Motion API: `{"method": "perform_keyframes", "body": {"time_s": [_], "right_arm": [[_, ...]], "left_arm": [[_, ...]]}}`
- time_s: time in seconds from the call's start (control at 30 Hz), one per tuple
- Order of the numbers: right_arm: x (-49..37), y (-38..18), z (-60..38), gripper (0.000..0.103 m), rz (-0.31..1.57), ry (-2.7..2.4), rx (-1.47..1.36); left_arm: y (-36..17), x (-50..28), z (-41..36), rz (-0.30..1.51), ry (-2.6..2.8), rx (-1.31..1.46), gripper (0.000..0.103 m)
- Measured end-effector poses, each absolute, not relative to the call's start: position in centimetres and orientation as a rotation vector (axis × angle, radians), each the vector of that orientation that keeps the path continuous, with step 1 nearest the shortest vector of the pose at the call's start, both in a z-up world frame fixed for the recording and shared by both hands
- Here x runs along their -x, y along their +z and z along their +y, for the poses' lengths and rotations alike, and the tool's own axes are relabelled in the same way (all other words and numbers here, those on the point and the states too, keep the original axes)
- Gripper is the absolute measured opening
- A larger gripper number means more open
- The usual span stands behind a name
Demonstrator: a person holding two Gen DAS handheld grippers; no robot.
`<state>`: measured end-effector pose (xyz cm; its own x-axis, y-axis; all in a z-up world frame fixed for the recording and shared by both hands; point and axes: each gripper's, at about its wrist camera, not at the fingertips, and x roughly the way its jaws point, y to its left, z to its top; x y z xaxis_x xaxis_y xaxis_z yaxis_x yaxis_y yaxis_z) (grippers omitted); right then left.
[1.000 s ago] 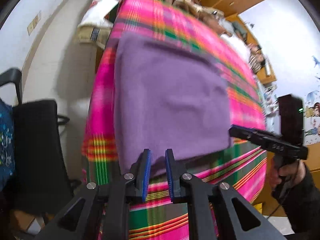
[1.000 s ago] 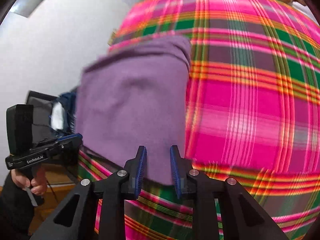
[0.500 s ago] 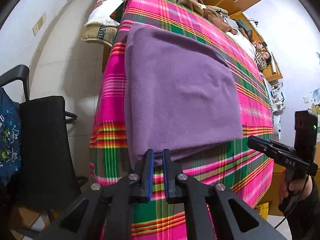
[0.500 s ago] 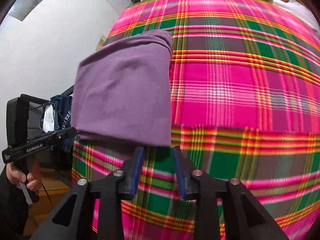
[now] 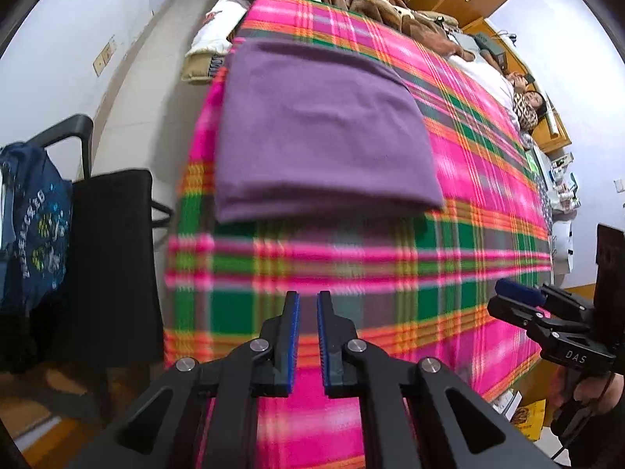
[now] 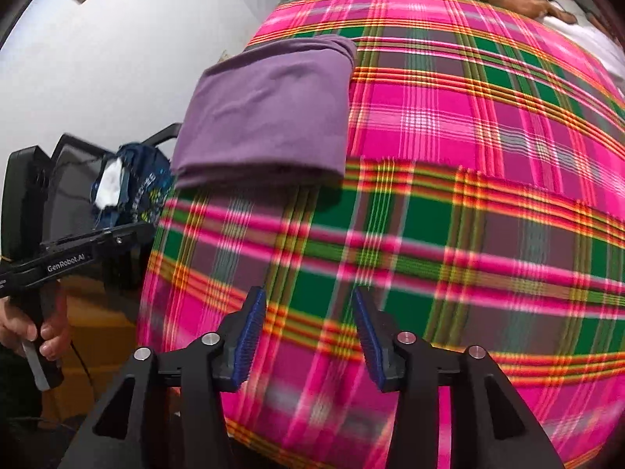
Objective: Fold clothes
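Purple cloth [image 5: 320,133] is lying folded into a flat rectangle on the plaid bedspread [image 5: 449,258], near the bed's left edge, its long axis running away from both cameras. Left gripper [image 5: 308,305] is hovering nearly closed and holding nothing, almost straight behind the cloth's near edge. Right gripper [image 6: 308,305] is hanging released and empty, with the cloth lying ahead to its left, so the left one is sitting nearer.
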<state>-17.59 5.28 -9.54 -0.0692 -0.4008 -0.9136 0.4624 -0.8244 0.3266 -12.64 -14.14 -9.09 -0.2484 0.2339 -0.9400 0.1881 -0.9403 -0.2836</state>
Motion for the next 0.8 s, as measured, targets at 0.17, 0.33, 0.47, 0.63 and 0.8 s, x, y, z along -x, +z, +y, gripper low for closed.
{"method": "perform_keyframes", "body": {"time_s": [0.17, 0.33, 0.47, 0.63, 0.8], "right_arm": [[15.0, -8.1, 7.2, 0.066, 0.107, -1.937, -1.585], [12.9, -6.3, 8.9, 0.067, 0.142, -1.95, -1.53], [11.8, -4.7, 9.6, 0.068, 0.166, -1.973, -1.49], [11.0, -2.7, 10.3, 0.068, 0.169, -1.996, -1.457], [10.1, -1.4, 10.8, 0.069, 0.161, -2.005, -1.428]], "left_arm": [[-7.4, 10.1, -11.2, -0.505, 2.443, 1.879, 0.008], [-5.0, 8.1, -8.6, -0.462, 2.511, 1.819, 0.009], [-2.7, 6.7, -7.0, -0.394, 2.592, 1.745, 0.009], [-0.8, 5.4, -5.6, -0.342, 2.656, 1.686, 0.009], [0.2, 4.5, -4.6, -0.296, 2.669, 1.668, 0.009]]}}
